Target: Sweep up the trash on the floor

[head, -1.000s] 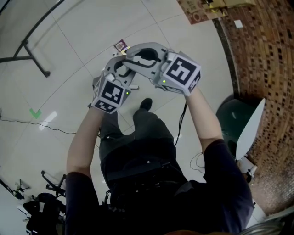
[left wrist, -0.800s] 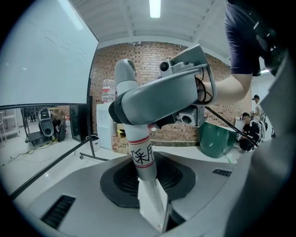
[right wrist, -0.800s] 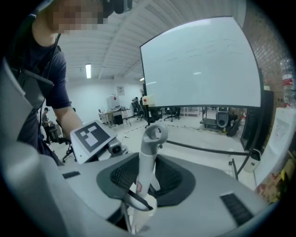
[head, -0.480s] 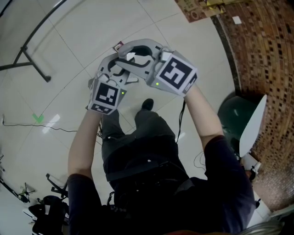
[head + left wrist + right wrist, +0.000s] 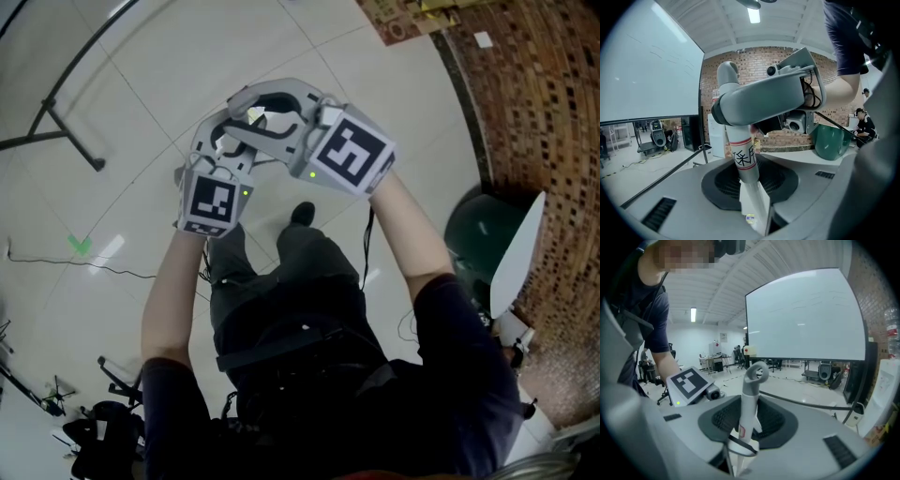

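In the head view my two grippers are held close together above the tiled floor (image 5: 169, 66), and the right one crosses over the left. My left gripper (image 5: 217, 141) is shut on a grey handle (image 5: 743, 161) with a red-striped label. That handle rises between its jaws (image 5: 754, 220) and passes behind the right gripper's body (image 5: 778, 101). My right gripper (image 5: 267, 108) holds a white handle (image 5: 749, 404) with a loop at its top. Its jaws (image 5: 740, 460) have just been opening a little with that handle still between them. No trash on the floor is visible.
A dark green bin (image 5: 483, 239) with a white board (image 5: 516, 258) leaning on it stands at the right, by the brick wall (image 5: 544, 112). A black metal stand leg (image 5: 66, 103) and a thin cable (image 5: 94, 265) lie at the left. The person's shoe (image 5: 300, 213) is below the grippers.
Both grippers have drifted up and slightly left in the head view, still crossed. The small wrapper seen on the floor beyond them is now covered by them.
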`<state>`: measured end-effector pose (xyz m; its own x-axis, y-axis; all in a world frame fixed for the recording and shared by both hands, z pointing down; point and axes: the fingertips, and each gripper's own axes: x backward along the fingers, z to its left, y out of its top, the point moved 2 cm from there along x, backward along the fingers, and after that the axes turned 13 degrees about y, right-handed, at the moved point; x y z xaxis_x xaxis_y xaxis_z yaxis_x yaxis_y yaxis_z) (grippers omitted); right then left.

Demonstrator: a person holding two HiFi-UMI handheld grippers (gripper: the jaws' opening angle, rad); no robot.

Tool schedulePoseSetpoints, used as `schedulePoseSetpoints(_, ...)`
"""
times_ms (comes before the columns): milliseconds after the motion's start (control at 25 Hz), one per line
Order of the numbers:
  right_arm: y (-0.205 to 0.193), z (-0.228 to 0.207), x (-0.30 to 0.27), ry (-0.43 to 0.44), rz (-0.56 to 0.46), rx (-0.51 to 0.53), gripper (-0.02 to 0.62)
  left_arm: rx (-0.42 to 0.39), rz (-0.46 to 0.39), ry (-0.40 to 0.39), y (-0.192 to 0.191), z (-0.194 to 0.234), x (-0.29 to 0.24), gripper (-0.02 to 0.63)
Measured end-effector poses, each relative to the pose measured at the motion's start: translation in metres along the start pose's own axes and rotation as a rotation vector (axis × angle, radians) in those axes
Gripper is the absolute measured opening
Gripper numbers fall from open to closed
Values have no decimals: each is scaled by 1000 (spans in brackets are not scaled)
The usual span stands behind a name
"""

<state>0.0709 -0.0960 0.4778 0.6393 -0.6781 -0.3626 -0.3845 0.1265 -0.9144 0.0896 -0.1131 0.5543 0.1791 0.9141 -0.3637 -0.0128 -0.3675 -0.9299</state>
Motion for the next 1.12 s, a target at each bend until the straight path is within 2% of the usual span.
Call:
schedulePoseSetpoints(240,9,2,-3,16,-57,28,126,-5,-11,50,6,7,5,83)
schedulePoseSetpoints(520,21,6,-7,29,-63,91,126,-31,-37,113,12,18,11,84)
schedulePoseSetpoints(920,30,0,-9,-1,-82,139,126,-94,-52,112,18,28,7,86)
schedulePoseSetpoints(1120,31,-3,-10,-8,-94,132,124,-84,-43,98,18,31,5,84)
